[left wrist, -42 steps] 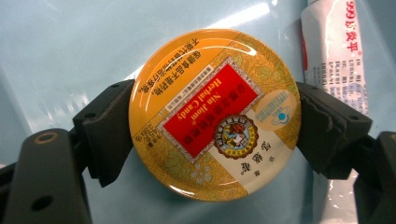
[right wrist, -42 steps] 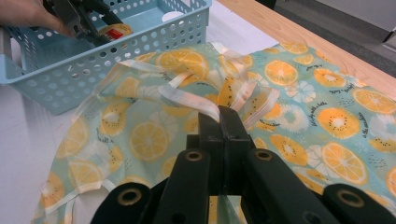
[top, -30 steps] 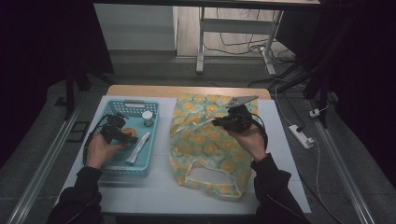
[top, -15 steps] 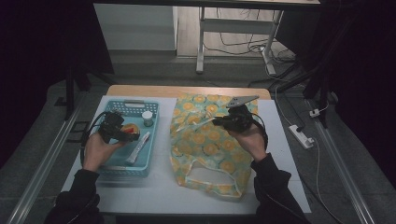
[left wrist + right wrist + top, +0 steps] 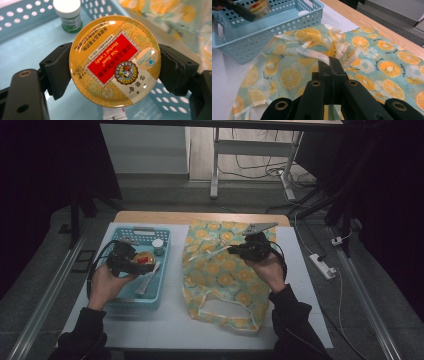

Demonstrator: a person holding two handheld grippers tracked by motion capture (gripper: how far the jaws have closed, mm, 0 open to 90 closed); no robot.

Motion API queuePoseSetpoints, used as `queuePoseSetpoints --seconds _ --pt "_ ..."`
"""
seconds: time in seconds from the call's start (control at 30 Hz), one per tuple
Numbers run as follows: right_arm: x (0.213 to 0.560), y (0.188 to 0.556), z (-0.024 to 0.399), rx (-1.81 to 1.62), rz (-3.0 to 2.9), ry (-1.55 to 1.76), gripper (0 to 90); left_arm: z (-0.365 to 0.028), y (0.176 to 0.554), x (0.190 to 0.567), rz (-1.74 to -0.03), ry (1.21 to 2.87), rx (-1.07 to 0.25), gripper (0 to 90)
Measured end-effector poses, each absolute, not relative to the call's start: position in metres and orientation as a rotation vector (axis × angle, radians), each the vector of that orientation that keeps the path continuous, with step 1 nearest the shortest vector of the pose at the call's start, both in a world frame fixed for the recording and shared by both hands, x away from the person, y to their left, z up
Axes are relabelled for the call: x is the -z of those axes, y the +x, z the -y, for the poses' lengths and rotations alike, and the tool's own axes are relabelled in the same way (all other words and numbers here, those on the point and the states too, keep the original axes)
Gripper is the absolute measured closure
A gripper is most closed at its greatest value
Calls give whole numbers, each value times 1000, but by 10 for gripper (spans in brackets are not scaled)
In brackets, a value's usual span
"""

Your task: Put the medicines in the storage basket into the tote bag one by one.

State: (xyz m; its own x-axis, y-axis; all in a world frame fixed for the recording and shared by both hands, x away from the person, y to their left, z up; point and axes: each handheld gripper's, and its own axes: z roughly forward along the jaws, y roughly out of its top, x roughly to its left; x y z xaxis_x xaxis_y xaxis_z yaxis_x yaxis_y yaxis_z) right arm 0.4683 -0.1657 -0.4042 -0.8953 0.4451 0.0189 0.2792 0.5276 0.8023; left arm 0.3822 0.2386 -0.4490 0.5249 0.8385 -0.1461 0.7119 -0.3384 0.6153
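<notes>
A round candy tin [image 5: 114, 61] sits clamped between the left gripper [image 5: 113, 67] jaws, above the blue basket [image 5: 121, 295]. Beyond the jaws stands a small bottle [image 5: 68, 14]. The right gripper [image 5: 329, 62] pinches the fruit-print bag [image 5: 367, 62] edge, jaws closed, basket beyond.

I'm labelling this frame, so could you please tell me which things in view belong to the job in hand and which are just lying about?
In use:
- candy tin, clamped in the left gripper
- fruit-print bag, its edge pinched by the right gripper
- blue basket, likely the tin's source

Lying about:
- white-capped bottle in the basket
- power strip on the floor
</notes>
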Motion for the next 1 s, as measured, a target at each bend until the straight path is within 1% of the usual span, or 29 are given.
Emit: queuePoseSetpoints --seconds 0.37,0.63,0.7,1.0 --pt "405 469 166 -1303 -2578 619 900 -215 371 434 -1140 2151 -252 203" --pt "406 470 166 -1302 -2580 623 900 -193 366 431 -1044 2154 -201 202" --pt "407 470 166 -1304 -2581 625 900 -186 365 431 -1019 2154 -168 202" --pt "407 471 166 -1301 -2586 627 900 -157 362 431 -923 2189 -120 202"
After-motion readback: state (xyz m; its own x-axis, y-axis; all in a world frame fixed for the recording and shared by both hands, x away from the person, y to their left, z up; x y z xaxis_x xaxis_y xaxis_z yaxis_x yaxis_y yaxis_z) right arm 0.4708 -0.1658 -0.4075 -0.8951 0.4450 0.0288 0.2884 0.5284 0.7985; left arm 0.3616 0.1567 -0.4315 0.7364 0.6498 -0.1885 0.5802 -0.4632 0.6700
